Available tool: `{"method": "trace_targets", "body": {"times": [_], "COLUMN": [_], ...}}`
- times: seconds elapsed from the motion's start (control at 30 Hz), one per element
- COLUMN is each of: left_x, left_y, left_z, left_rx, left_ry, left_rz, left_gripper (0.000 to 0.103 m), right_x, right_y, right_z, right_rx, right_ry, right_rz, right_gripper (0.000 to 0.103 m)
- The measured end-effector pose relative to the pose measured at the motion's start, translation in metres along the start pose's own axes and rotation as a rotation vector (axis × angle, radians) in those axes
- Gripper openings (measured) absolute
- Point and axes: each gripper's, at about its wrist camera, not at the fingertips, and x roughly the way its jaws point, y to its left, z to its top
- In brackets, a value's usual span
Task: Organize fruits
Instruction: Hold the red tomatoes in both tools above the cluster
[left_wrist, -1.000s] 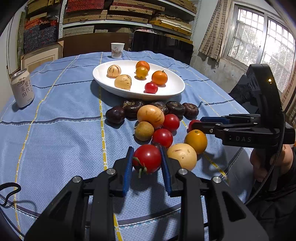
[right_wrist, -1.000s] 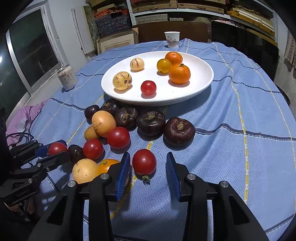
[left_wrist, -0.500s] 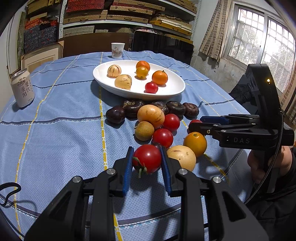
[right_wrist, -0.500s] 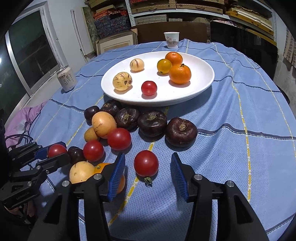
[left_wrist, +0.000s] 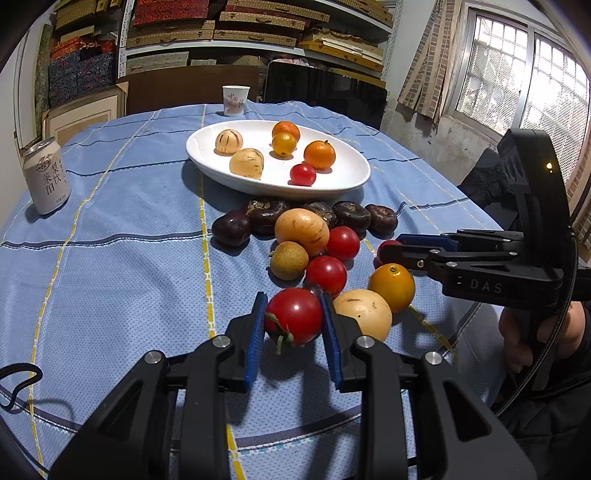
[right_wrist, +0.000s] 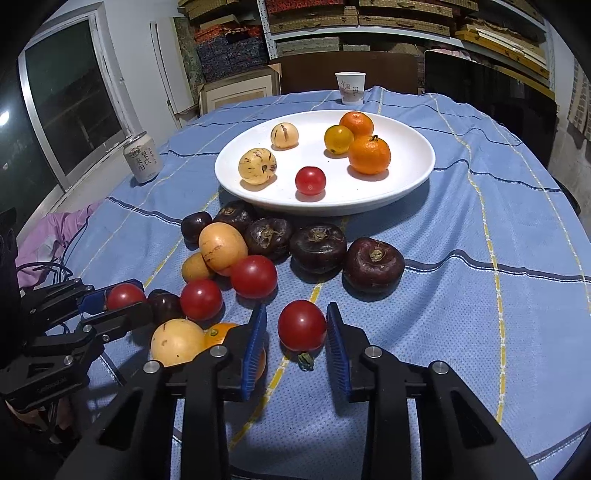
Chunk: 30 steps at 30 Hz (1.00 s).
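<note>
My left gripper (left_wrist: 293, 321) is shut on a red tomato (left_wrist: 295, 314) with a green stem, just above the blue cloth; the right wrist view shows this gripper (right_wrist: 110, 301) at the left. My right gripper (right_wrist: 295, 332) straddles another red tomato (right_wrist: 301, 325) lying on the cloth. Its jaws are closing, the right pad is at the skin and a small gap remains at the left pad. Beyond both lies a pile of red tomatoes, yellow fruits and dark purple fruits (right_wrist: 317, 247). A white plate (right_wrist: 413, 184) behind the pile holds oranges, pale striped fruits and one tomato.
A drink can (left_wrist: 46, 177) stands at the table's left edge and a paper cup (left_wrist: 235, 100) at the far edge. A person's hand (left_wrist: 535, 332) holds the right gripper's handle. Pink cloth and cables (right_wrist: 55, 236) lie off the table's left. Shelves fill the back wall.
The right gripper's jaws widened around the tomato, then narrowed again to nearly its width. The left gripper kept its hold on its tomato and stayed where it was.
</note>
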Motion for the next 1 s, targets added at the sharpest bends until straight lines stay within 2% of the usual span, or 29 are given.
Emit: {"method": "trace_targets", "body": {"times": [0.1,0.17,0.27,0.33,0.47,0.53,0.63,0.7,0.87,1.0], "left_x": [0.0,0.0,-0.001,-0.001,-0.001,-0.001,-0.001,0.0,0.0,0.0], "left_y": [0.0,0.0,0.001,0.001,-0.001,0.0,0.001,0.0,0.001,0.001], "left_z": [0.0,0.0,0.0,0.0,0.0,0.0,0.0,0.0,0.0,0.0], "left_rx": [0.0,0.0,-0.002,-0.001,0.002,-0.002,-0.005,-0.003,-0.005,-0.004], "left_ry": [0.0,-0.001,-0.002,0.0,0.0,0.0,0.002,0.003,0.003,0.004], "left_rz": [-0.002,-0.003,-0.005,-0.005,0.0,0.0,-0.002,-0.003,-0.008,-0.009], "left_gripper": [0.028,0.028,0.028,0.028,0.028,0.028,0.028,0.028,0.028,0.028], "right_x": [0.0,-0.001,0.0,0.001,0.013,0.017,0.015,0.013,0.005,0.007], "right_y": [-0.002,-0.004,-0.017,-0.025,-0.027,-0.018,-0.004,0.0,-0.005,-0.018], "right_z": [0.0,0.0,0.001,0.002,0.008,0.013,0.015,0.014,0.01,0.01], "right_rx": [0.002,0.007,0.069,0.092,0.087,0.046,-0.015,-0.036,-0.04,-0.008], "right_ry": [0.011,0.023,0.069,0.11,0.152,0.147,0.125,0.117,0.127,0.165], "right_rz": [0.009,0.017,0.095,0.147,0.132,0.106,0.06,0.044,0.058,0.101], "right_gripper": [0.036,0.041,0.043,0.048,0.05,0.049,0.04,0.038,0.037,0.039]}}
